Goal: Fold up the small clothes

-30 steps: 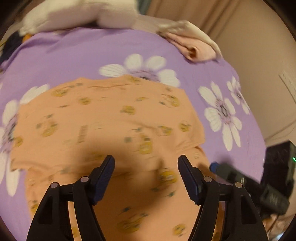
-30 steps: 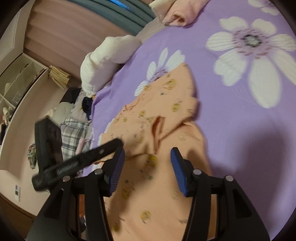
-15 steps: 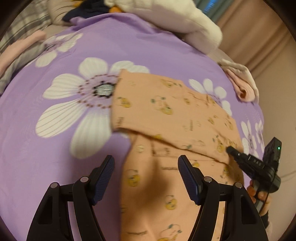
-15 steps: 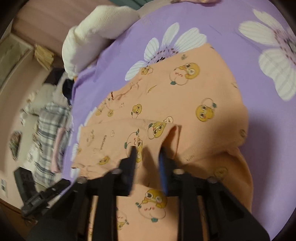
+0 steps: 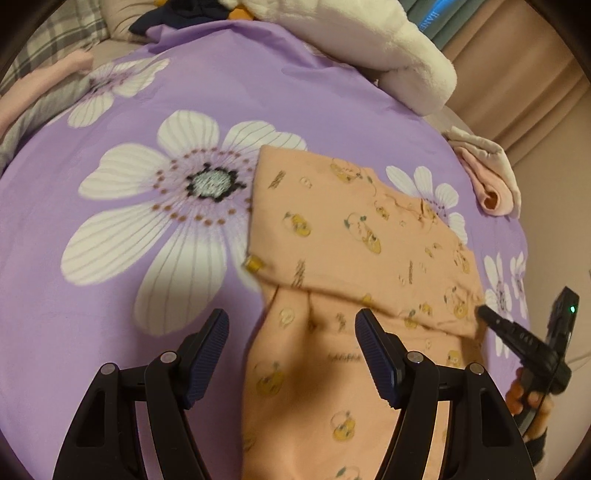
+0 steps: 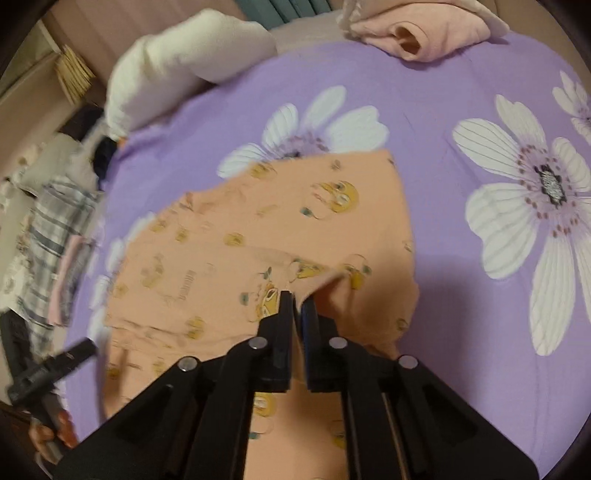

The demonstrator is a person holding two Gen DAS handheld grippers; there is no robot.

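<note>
The orange garment (image 5: 354,236) with little yellow cartoon prints lies spread on the purple flowered bedsheet (image 5: 110,332), its upper part folded over so a straight folded edge crosses just ahead of the left gripper (image 5: 291,332). That gripper hangs above the cloth with its jaws spread wide, nothing between them; the lower stretch of the garment runs back between and beneath the blue pads (image 5: 373,354), though I can't quite tell whether they touch the fabric.

The right gripper (image 6: 297,306) is pressed nearly together, pinching a raised lip of the garment (image 6: 258,236) right at its tips, at the edge of the folded layer. The cloth puckers up there and falls away in a small ridge to the right of the jaws. In the left wrist view the same gripper shows off to the right of the left jaws, its nose at the far corner of the fold, a hand (image 5: 528,398) gripping its handle.

Well ahead of both sets of jaws, past the garment, sit a folded pink cloth (image 6: 417,29) near the sheet's edge and a bulky white pillow (image 5: 369,40). Plaid fabric (image 6: 55,229) lies off to the left of the right jaws.
</note>
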